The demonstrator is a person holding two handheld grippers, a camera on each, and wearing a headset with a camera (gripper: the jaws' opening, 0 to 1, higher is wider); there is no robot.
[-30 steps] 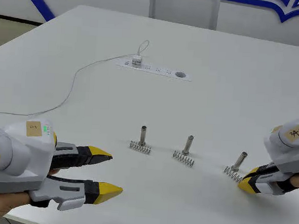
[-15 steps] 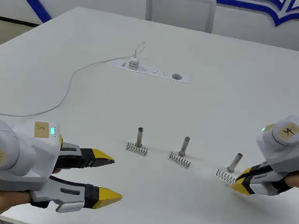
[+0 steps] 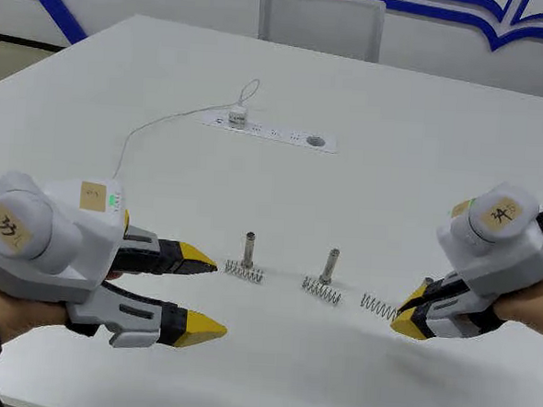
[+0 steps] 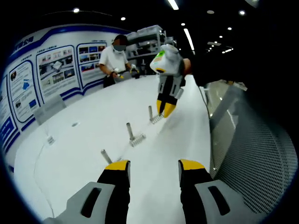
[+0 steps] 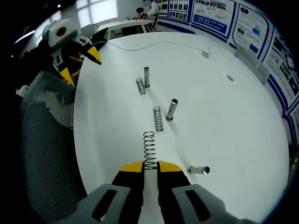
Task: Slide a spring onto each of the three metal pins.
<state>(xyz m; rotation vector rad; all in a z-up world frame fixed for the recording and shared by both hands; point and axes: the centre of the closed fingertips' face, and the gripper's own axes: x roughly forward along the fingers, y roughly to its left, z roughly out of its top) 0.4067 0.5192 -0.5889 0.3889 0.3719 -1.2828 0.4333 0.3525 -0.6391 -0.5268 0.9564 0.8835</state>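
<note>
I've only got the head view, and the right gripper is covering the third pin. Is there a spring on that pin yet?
Observer: No. In the right gripper view the third pin is bare, just beside the tips of the right gripper.
Operator: Is that gripper actually clamping something?
Observer: Yes. Its jaws are shut on one end of a spring, and the rest sticks out ahead of the tips.
Operator: Anyone else near the bench?
Observer: The left gripper view shows a person standing at the far end of the table.
</note>
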